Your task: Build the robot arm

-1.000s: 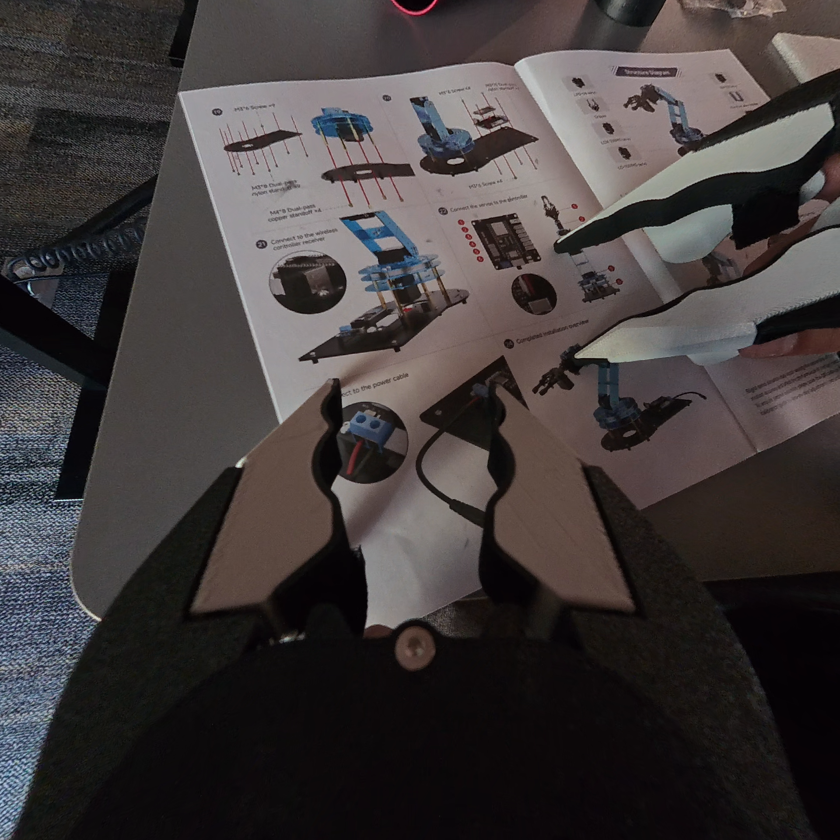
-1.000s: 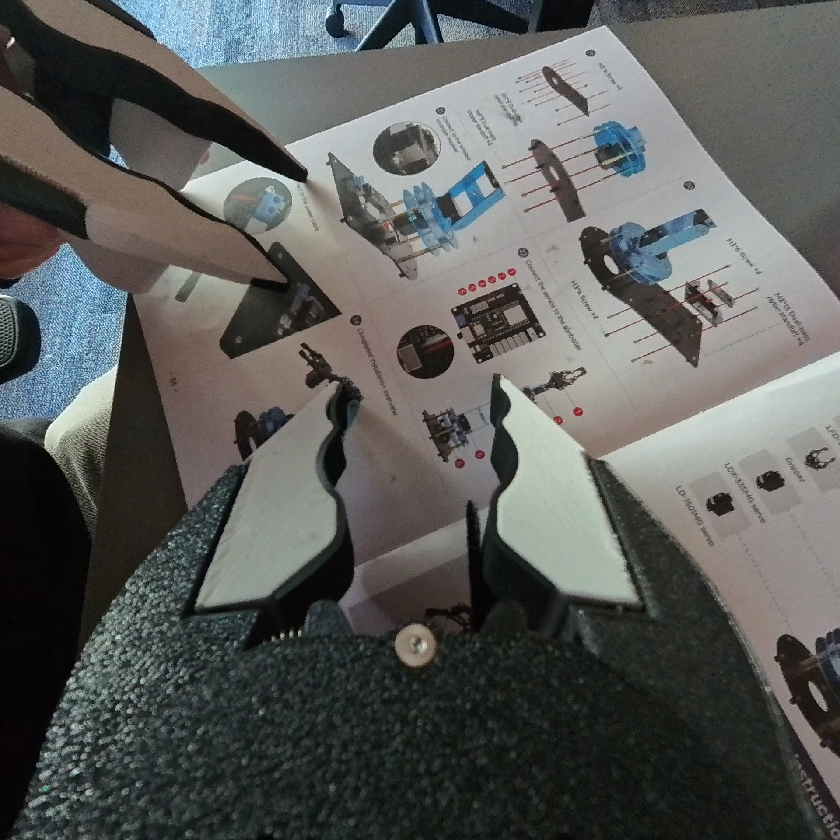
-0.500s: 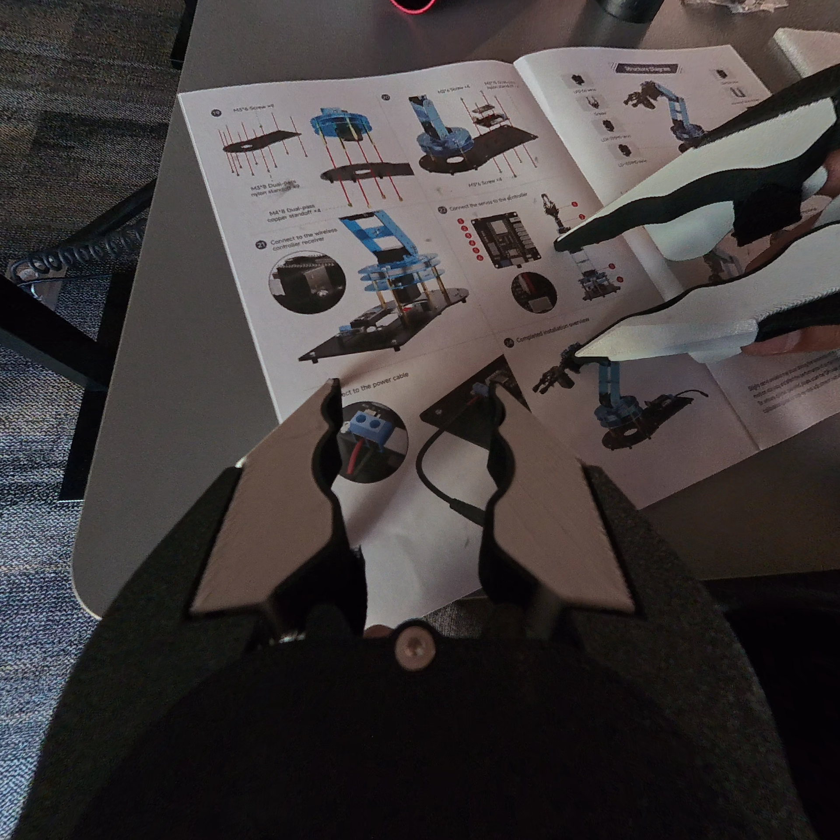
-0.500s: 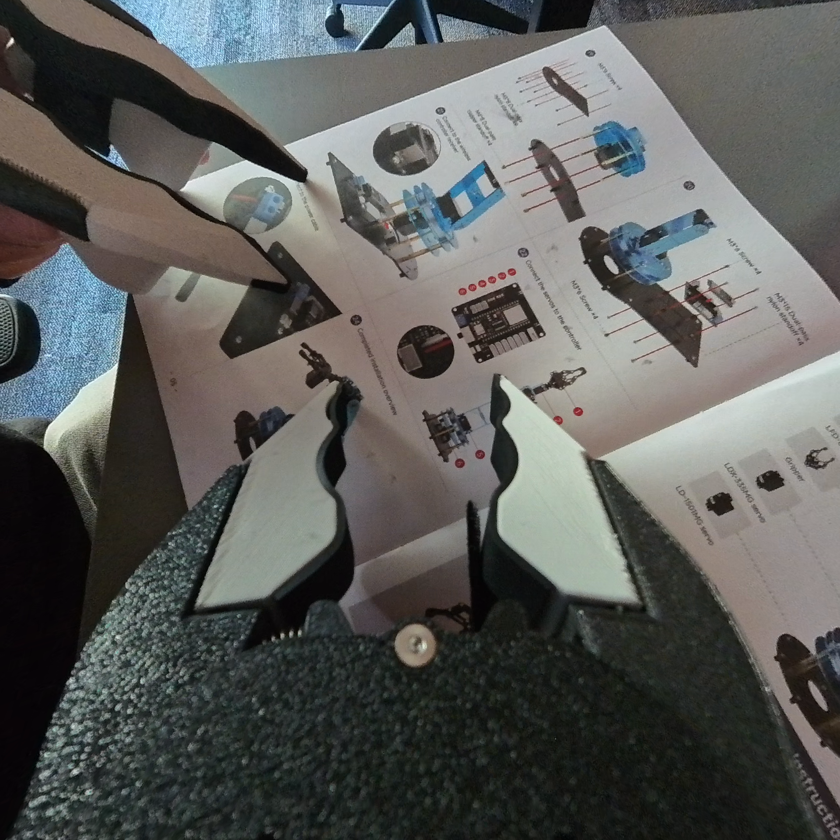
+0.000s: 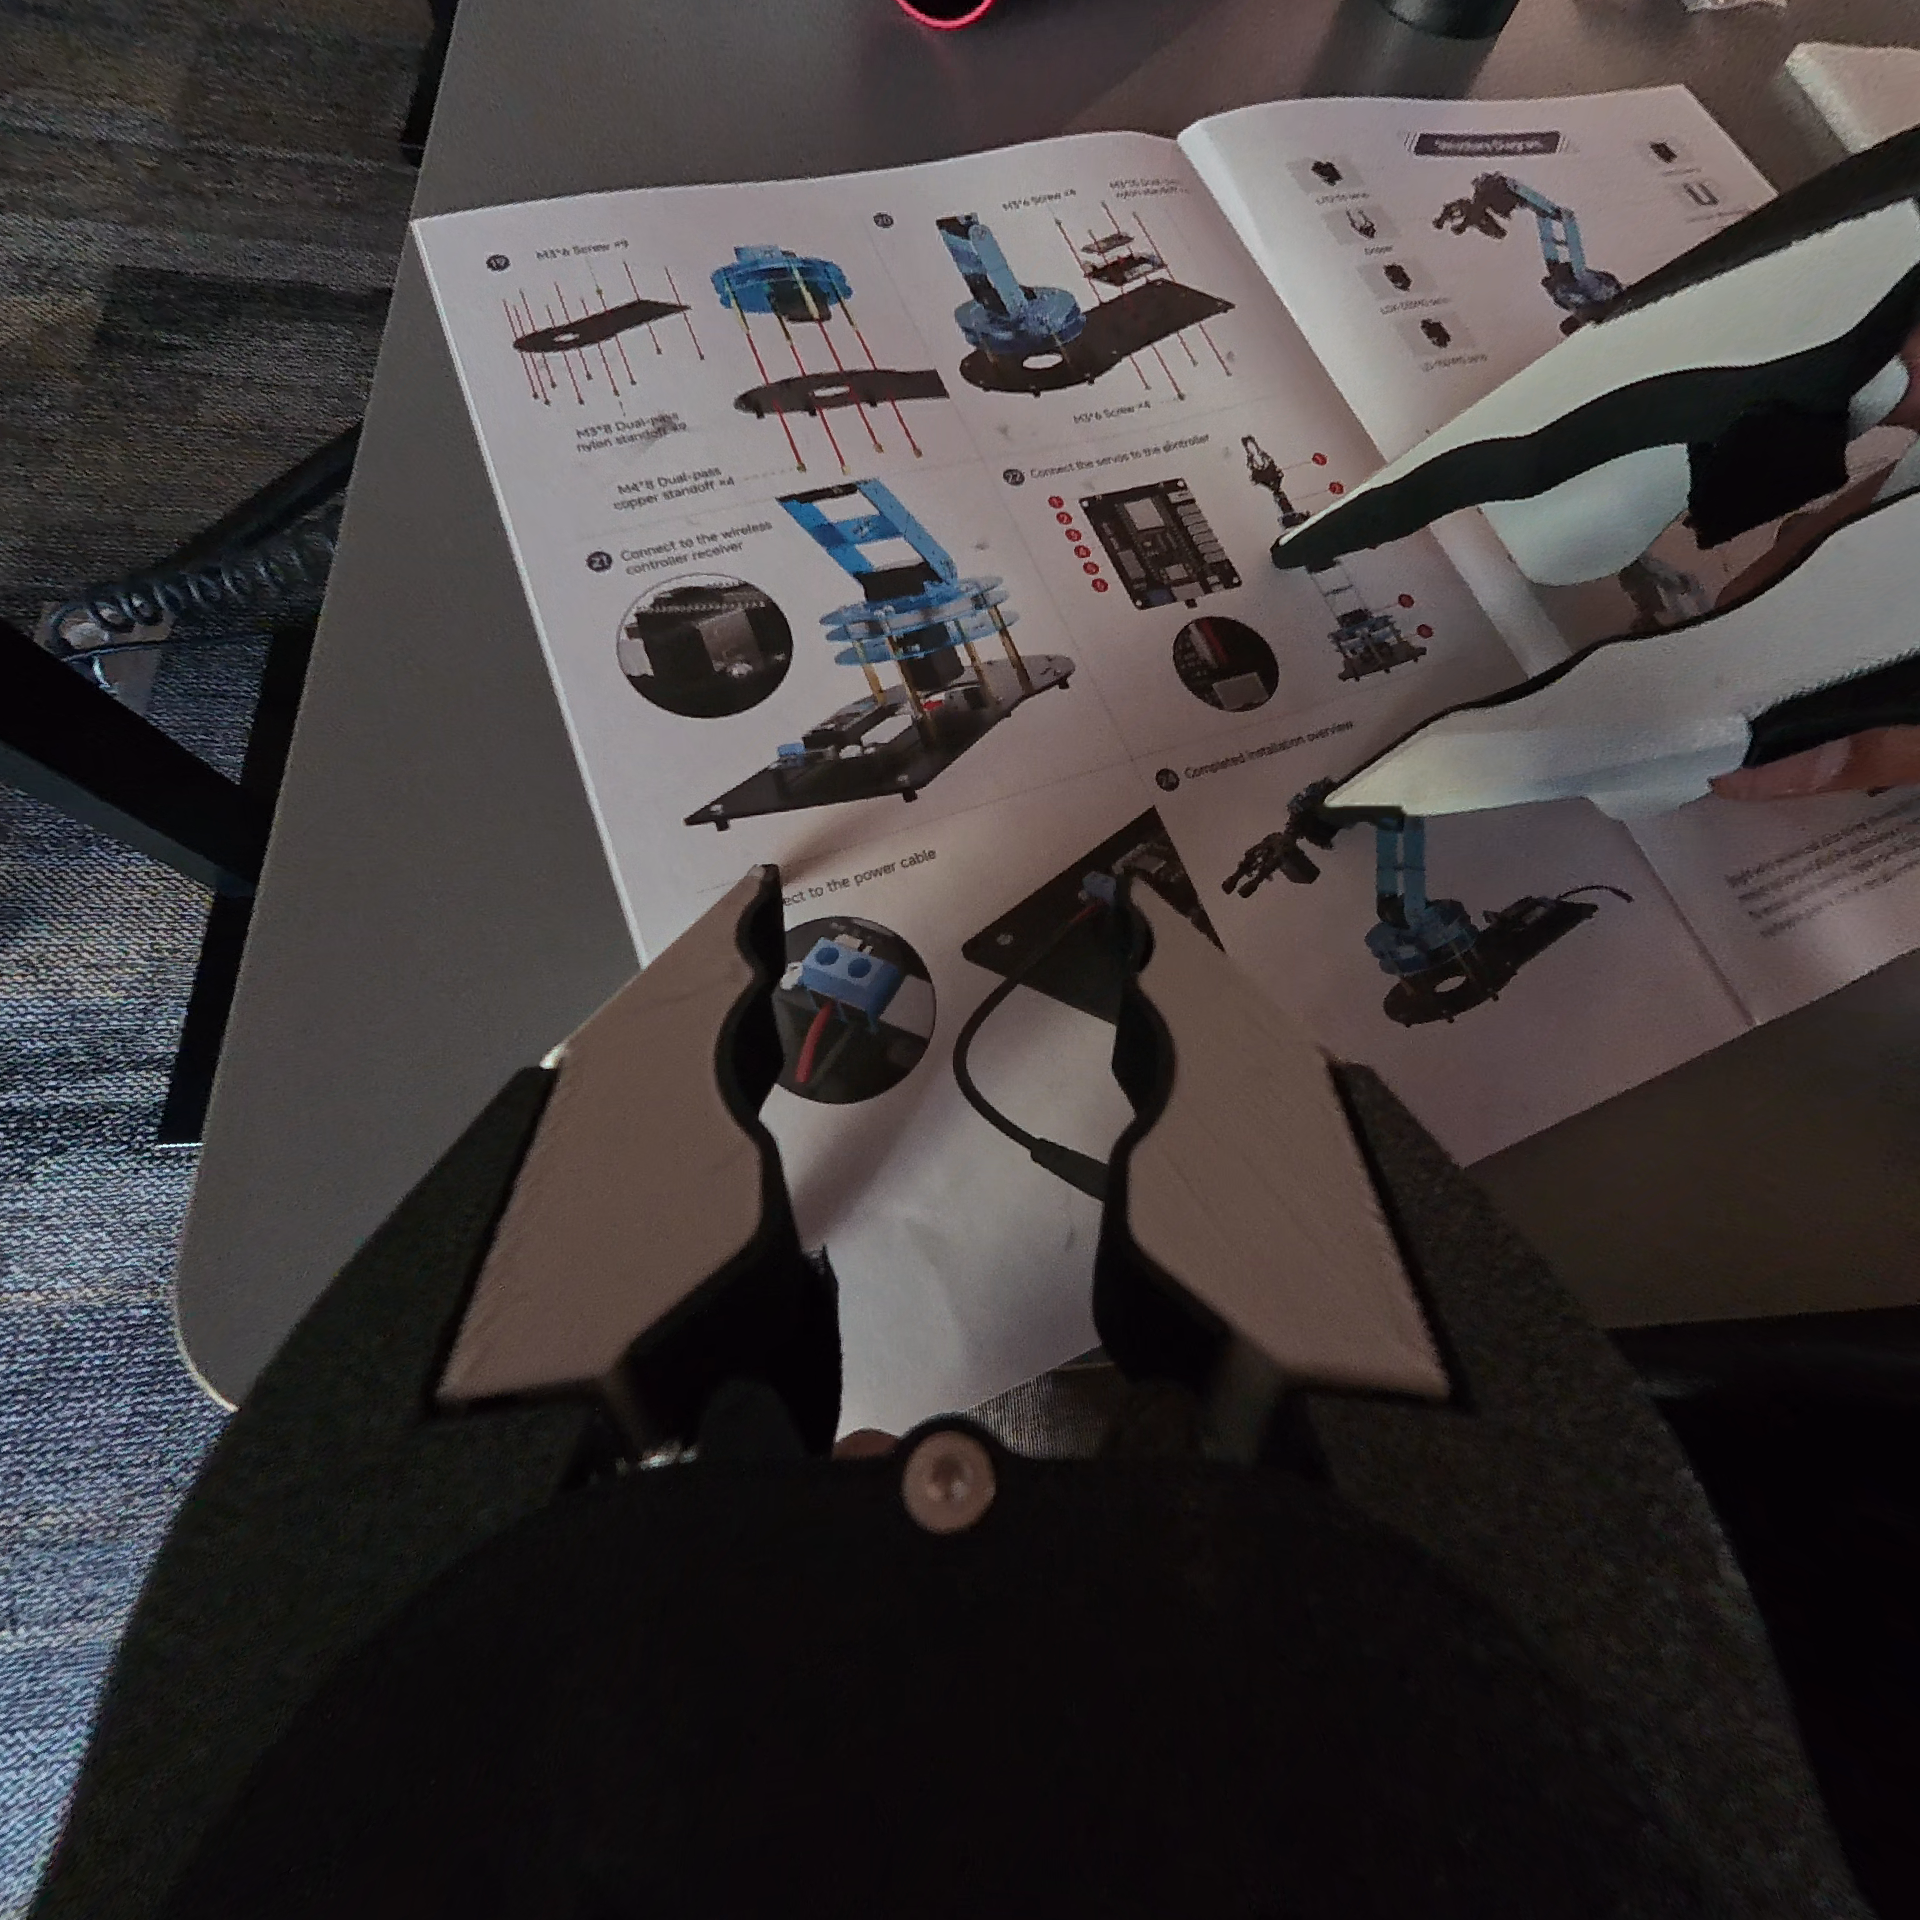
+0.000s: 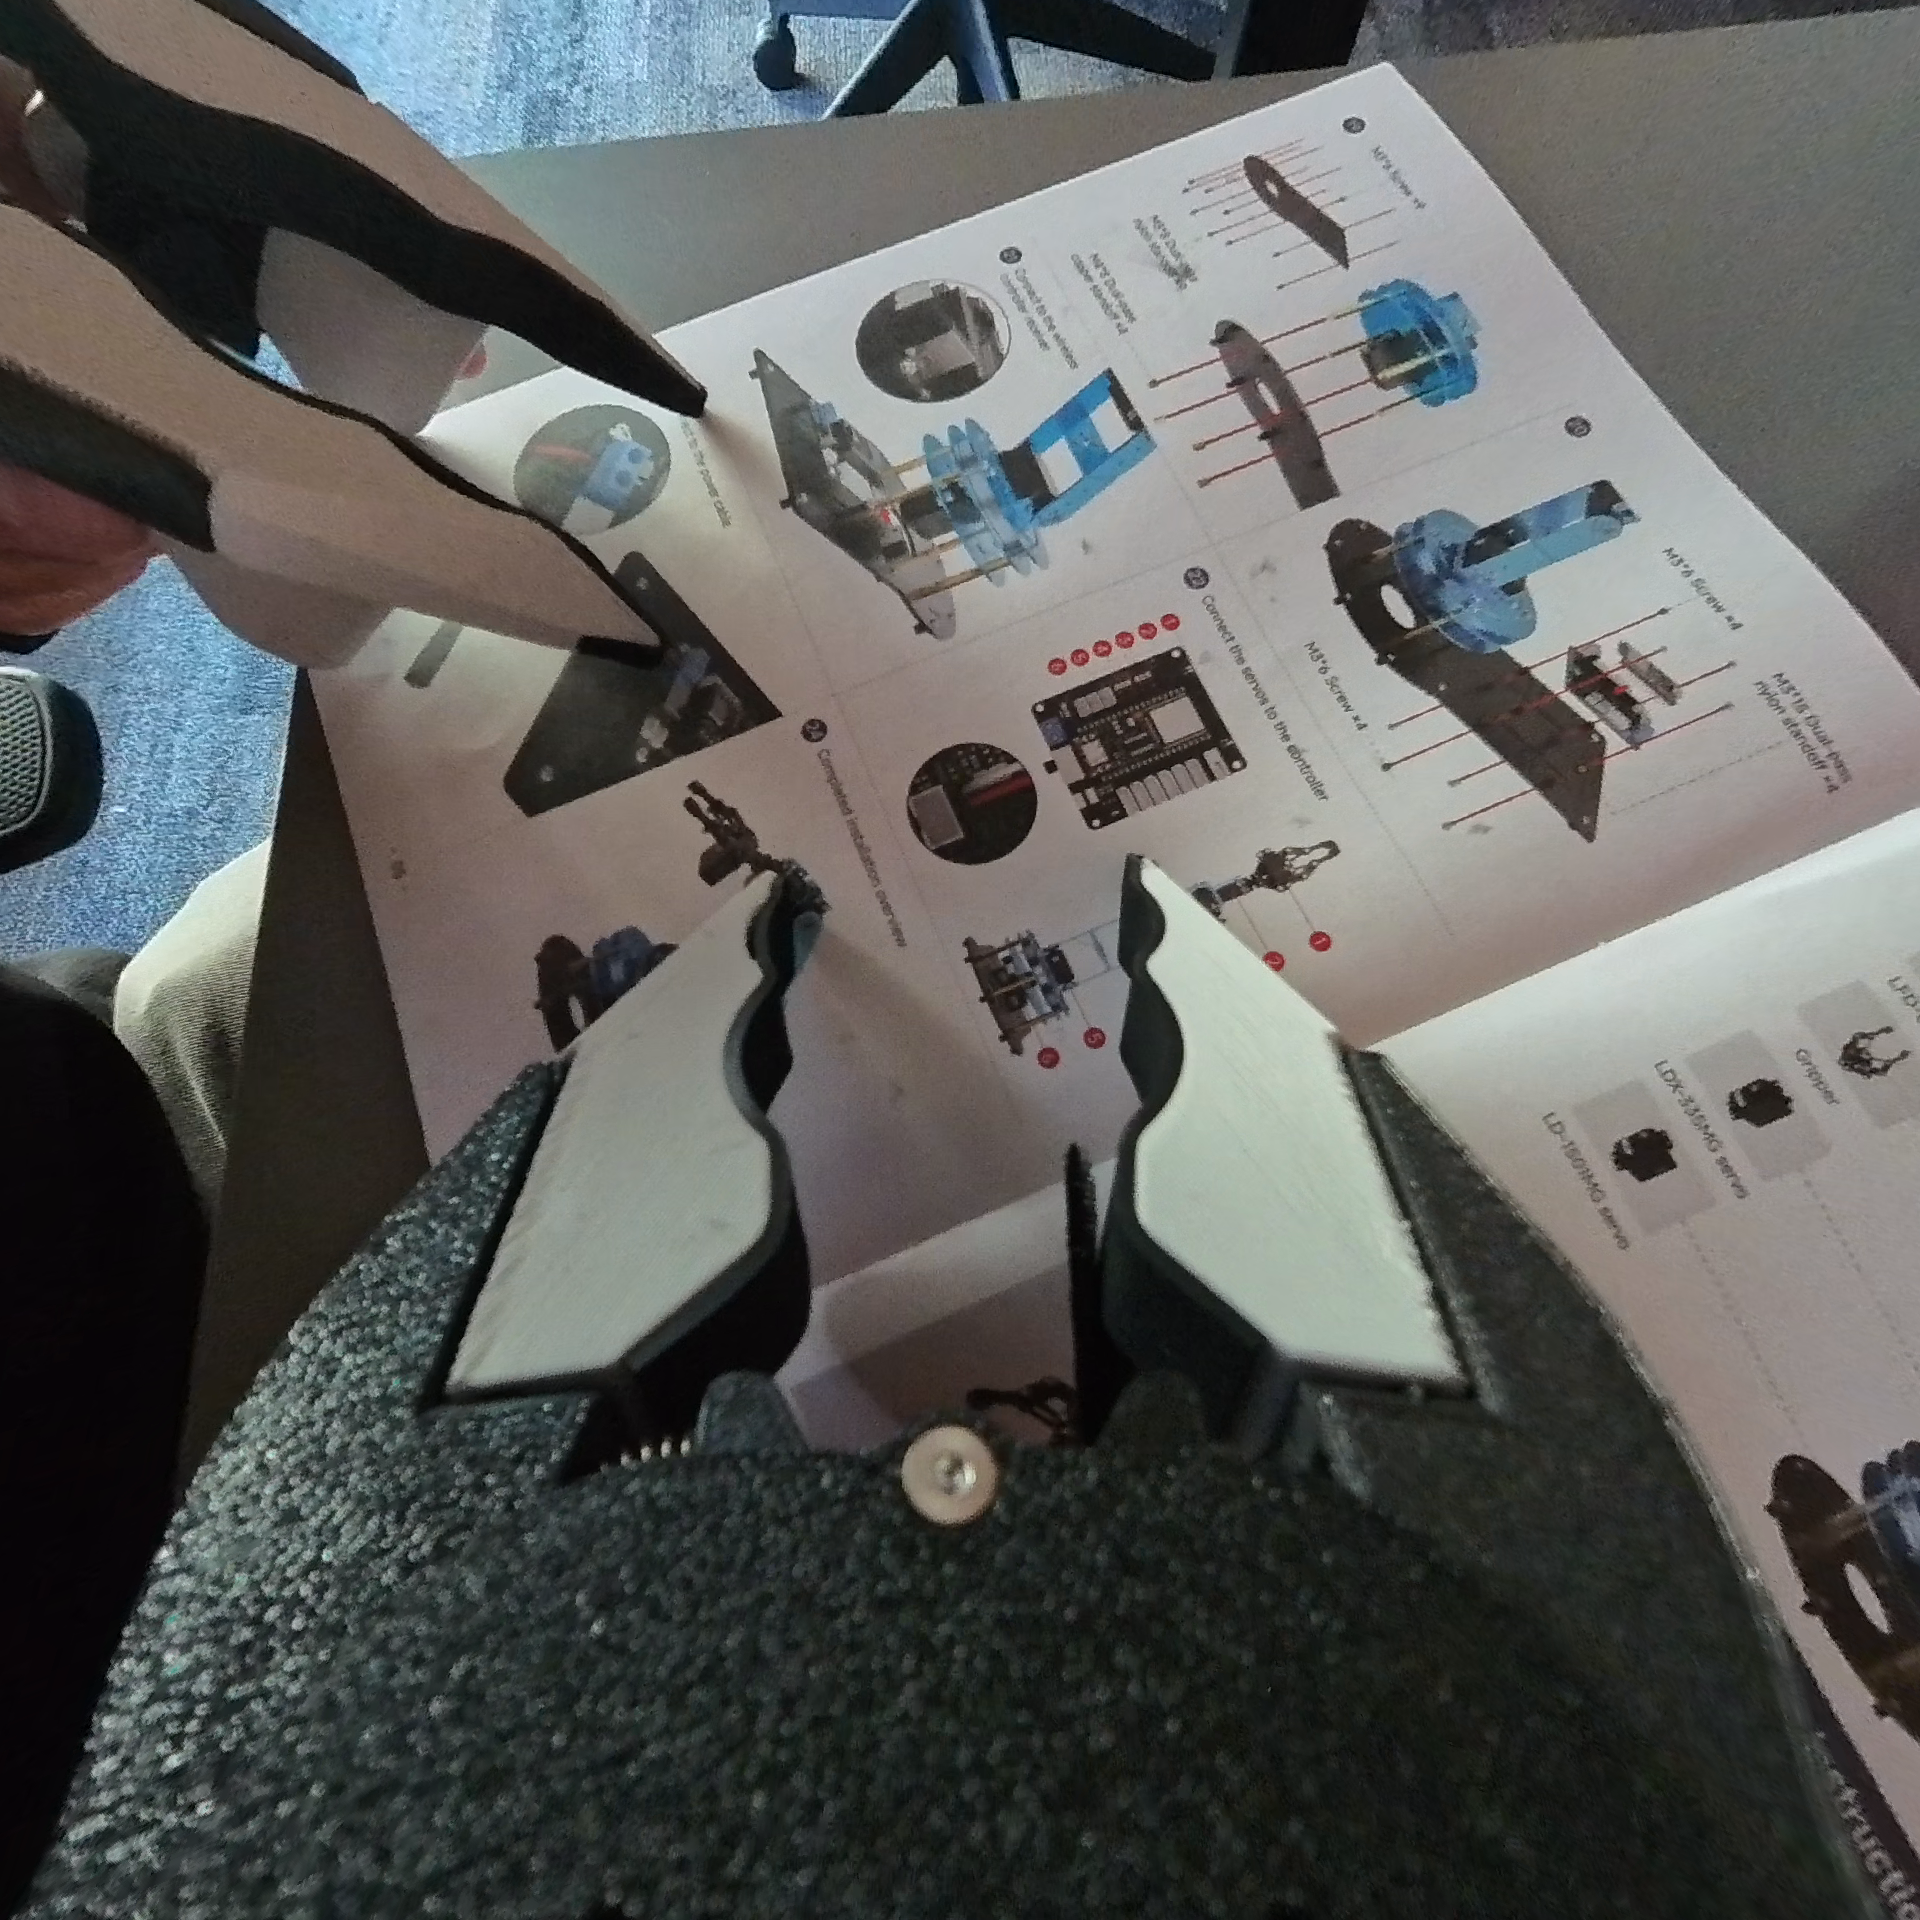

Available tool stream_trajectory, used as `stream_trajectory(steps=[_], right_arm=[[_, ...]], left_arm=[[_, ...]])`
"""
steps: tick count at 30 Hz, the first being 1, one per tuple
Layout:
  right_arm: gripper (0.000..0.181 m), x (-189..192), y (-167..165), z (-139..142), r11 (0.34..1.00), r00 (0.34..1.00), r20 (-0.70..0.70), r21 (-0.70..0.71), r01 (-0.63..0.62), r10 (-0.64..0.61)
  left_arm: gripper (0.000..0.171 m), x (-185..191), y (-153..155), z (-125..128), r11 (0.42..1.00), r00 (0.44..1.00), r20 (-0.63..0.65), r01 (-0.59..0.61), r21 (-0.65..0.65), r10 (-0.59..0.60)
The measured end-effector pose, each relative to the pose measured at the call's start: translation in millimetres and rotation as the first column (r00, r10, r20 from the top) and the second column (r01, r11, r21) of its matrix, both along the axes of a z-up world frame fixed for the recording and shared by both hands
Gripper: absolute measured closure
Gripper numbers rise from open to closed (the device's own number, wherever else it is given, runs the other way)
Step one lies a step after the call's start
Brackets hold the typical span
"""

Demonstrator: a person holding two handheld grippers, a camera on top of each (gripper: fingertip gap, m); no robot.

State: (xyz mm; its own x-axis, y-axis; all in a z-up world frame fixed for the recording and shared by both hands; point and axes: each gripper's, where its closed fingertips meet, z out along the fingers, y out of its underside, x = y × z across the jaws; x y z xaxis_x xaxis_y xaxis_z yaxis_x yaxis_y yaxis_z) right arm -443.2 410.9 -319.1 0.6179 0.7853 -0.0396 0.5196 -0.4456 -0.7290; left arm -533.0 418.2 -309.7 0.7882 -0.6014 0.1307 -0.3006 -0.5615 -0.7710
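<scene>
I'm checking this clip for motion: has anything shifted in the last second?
Nothing visibly changed: both tools, left and right, hover open over the open white illustrated instruction booklet on the grey table.

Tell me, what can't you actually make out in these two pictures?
- Booklet near corner, left wrist view: hidden under the left gripper.
- Booklet's right-hand page, right wrist view: covered by the right gripper and cut by the edge.
- Red-rimmed object and dark cylinder, left wrist view: cut by the top edge.
</scene>
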Motion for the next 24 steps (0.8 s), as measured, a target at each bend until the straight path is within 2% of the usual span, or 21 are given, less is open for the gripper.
stream_trajectory(steps=[3, 13, 16, 19, 21, 24], right_arm=[[0.122, 1.6, 0.0, 0.7, 1.000, 0.999, -0.032, -0.020, 0.001, -0.002], [0.124, 0.8, 0.7, -1.2, 1.000, 1.000, -0.002, 0.006, 0.012, -0.012], [0.128, -1.1, -2.2, 8.5, 0.998, 0.999, 0.019, 0.059, 0.034, -0.035], [0.128, -5.4, -51.3, 49.5, 0.990, 0.997, -0.071, 0.139, -0.022, 0.032], [0.123, 2.8, -109.1, 72.4, 0.994, 0.977, -0.191, 0.071, -0.082, 0.094], [0.128, 49.7, -182.7, 107.3, 0.991, 0.927, -0.360, 0.117, -0.063, 0.101]], left_arm=[[0.109, 0.1, -0.3, -0.5, 1.000, 1.000, -0.010, 0.001, 0.007, 0.000], [0.109, -0.4, -0.9, -3.7, 0.999, 0.997, -0.078, 0.002, 0.052, 0.002], [0.108, 0.0, -1.0, -3.7, 0.999, 0.995, -0.101, 0.011, 0.038, -0.007], [0.108, 0.0, 0.2, -4.0, 0.999, 0.994, -0.109, 0.032, 0.035, -0.028], [0.108, -0.3, 0.8, -4.1, 0.999, 0.992, -0.119, 0.038, 0.025, -0.035], [0.108, -0.4, 0.0, -4.5, 0.998, 0.984, -0.170, 0.057, -0.025, -0.061]])
